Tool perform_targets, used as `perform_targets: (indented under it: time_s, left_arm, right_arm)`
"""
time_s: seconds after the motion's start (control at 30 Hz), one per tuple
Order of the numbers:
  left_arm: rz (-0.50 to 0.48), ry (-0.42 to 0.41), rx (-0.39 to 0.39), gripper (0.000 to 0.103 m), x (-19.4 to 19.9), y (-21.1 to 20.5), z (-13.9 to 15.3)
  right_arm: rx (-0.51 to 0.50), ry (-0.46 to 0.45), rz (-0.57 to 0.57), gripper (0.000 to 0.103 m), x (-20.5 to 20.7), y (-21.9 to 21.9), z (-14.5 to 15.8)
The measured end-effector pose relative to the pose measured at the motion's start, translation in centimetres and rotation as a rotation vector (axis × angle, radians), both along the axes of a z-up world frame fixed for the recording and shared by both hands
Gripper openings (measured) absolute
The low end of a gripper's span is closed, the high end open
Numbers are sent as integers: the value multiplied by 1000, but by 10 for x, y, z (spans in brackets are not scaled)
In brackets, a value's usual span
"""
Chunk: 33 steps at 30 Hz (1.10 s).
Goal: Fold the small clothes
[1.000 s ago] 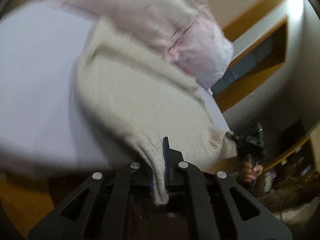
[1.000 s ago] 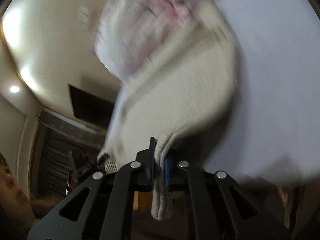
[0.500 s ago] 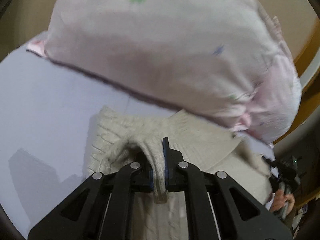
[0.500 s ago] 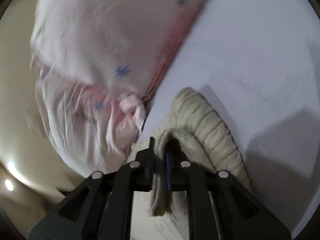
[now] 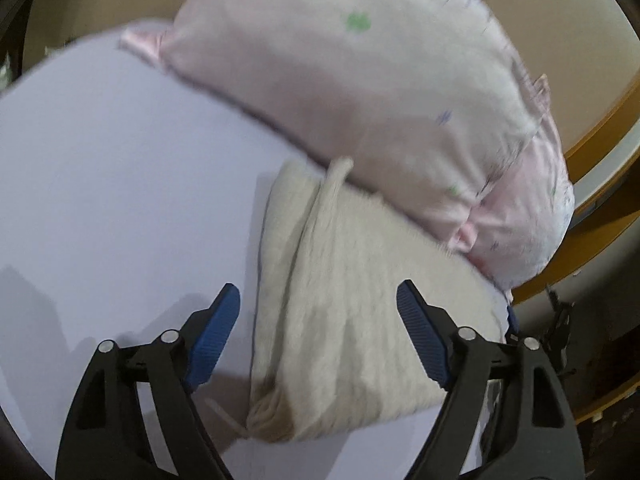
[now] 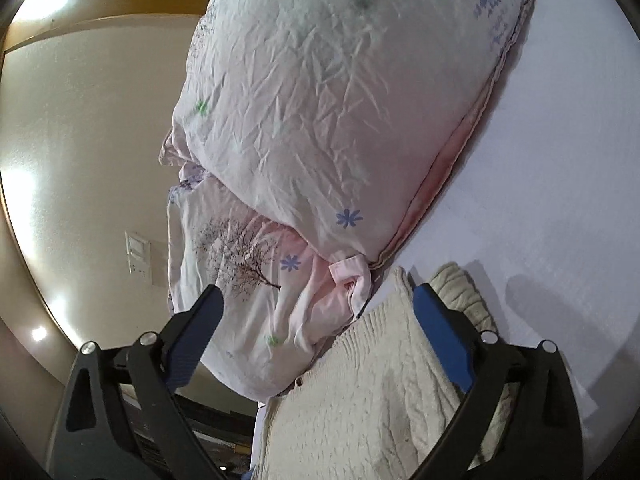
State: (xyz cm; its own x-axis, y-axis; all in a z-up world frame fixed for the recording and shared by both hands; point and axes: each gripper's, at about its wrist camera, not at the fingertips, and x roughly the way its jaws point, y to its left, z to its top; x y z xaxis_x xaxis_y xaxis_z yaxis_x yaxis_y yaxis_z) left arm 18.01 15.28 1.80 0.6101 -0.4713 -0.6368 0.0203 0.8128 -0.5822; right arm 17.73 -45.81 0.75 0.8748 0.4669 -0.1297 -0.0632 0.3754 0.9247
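Observation:
A cream knitted garment (image 5: 360,300) lies folded on the pale lilac bed sheet (image 5: 120,200), its far edge against a pink pillow. In the right wrist view it (image 6: 360,400) fills the lower middle, with a ribbed cuff at its right side. My left gripper (image 5: 318,304) is open and empty, its jaws spread wide above the garment's near part. My right gripper (image 6: 318,306) is open and empty too, with its right finger over the garment and its left finger in front of the pillow.
A large pink patterned pillow (image 5: 360,80) lies on the bed just behind the garment; it also shows in the right wrist view (image 6: 320,120). A beige wall with a light switch (image 6: 138,258) is on the left. A wooden bed frame (image 5: 592,152) is at right.
Both grippers were shut on the garment's edges and carried them over toward the pillow. Now both have opened and let go, and the garment lies folded on the sheet.

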Motion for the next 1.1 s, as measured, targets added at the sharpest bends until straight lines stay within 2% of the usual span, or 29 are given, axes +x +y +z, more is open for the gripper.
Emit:
perform_targets:
  time_s: [0.07, 0.17, 0.2, 0.23, 0.27, 0.3, 0.33, 0.4, 0.43, 0.47, 0.53, 0.57, 0.63, 0.7, 0.77, 0.8, 0.87, 0.9, 0.93, 0.97, 1.0, 1.03, 1.07, 1.1]
  left_arm:
    - [-29, 44, -46, 72, 2, -6, -12]
    - [-24, 36, -43, 69, -3, -11, -13]
    - [-7, 42, -68, 56, -5, -9, -15]
    - [-3, 63, -115, 48, -6, -8, -19]
    - [4, 88, -157, 28, -5, -7, -25]
    - [13, 112, -205, 24, -4, -9, -31]
    - [19, 111, -221, 21, -5, -9, -32]
    - [10, 83, -279, 19, -6, -10, -24]
    - [-5, 56, -335, 19, -7, -12, -15]
    - [-23, 22, -368, 18, -8, -18, -4]
    - [-92, -72, -371, 18, -7, -47, 32]
    - [-155, -124, -371, 18, -4, -75, 53]
    - [-272, -185, -374, 18, 2, -125, 76]
    - [-397, -213, -375, 18, 9, -186, 84]
    - [-506, -194, -358, 19, 18, -252, 77]
    - [-562, -159, -312, 19, 24, -296, 65]
    - [-652, -80, -231, 21, 34, -355, 43]
    - [-687, -15, -216, 21, 39, -379, 30]
    - [-719, 35, -257, 21, 40, -391, 21]
    - [-747, 45, -312, 21, 37, -392, 20]
    - [-765, 18, -367, 21, 32, -386, 26]
    - [-750, -21, -372, 27, 28, -377, 33]
    - [-707, -83, -366, 36, 22, -356, 45]
    - [-668, -116, -356, 58, 19, -341, 50]
  right_arm:
    - [-8, 8, 20, 96, -1, -3, -3]
    - [-2, 16, 45, 97, -1, 1, -6]
    - [3, 17, 52, 97, 0, 2, -6]
    - [10, 17, 58, 98, 1, 3, -6]
    - [19, 15, 68, 98, 2, 3, -6]
    - [27, 13, 79, 98, 3, 3, -6]
    - [28, 13, 88, 98, 3, 4, -5]
    - [25, 6, 97, 98, 4, 4, -3]
    - [17, -3, 102, 98, 2, 3, 0]
    - [11, -10, 101, 98, 2, 3, 3]
    - [-9, -27, 98, 98, 0, 1, 10]
    - [-28, -42, 92, 98, -3, -1, 16]
    - [-76, -65, 65, 98, -10, -5, 25]
    - [-122, -74, 31, 98, -16, -12, 32]
    - [-151, -68, -8, 98, -21, -22, 35]
    - [-159, -56, -25, 98, -21, -27, 34]
    - [-162, -25, -44, 98, -22, -39, 31]
    - [-161, -10, -42, 98, -21, -43, 29]
    - [-158, 3, -36, 99, -20, -47, 27]
    - [-153, 19, -19, 100, -18, -50, 25]
    - [-153, 37, -1, 101, -16, -52, 24]
    - [-155, 50, 18, 101, -13, -52, 23]
    - [-166, 83, 53, 101, -8, -50, 20]
    - [-186, 121, 82, 101, -3, -46, 17]
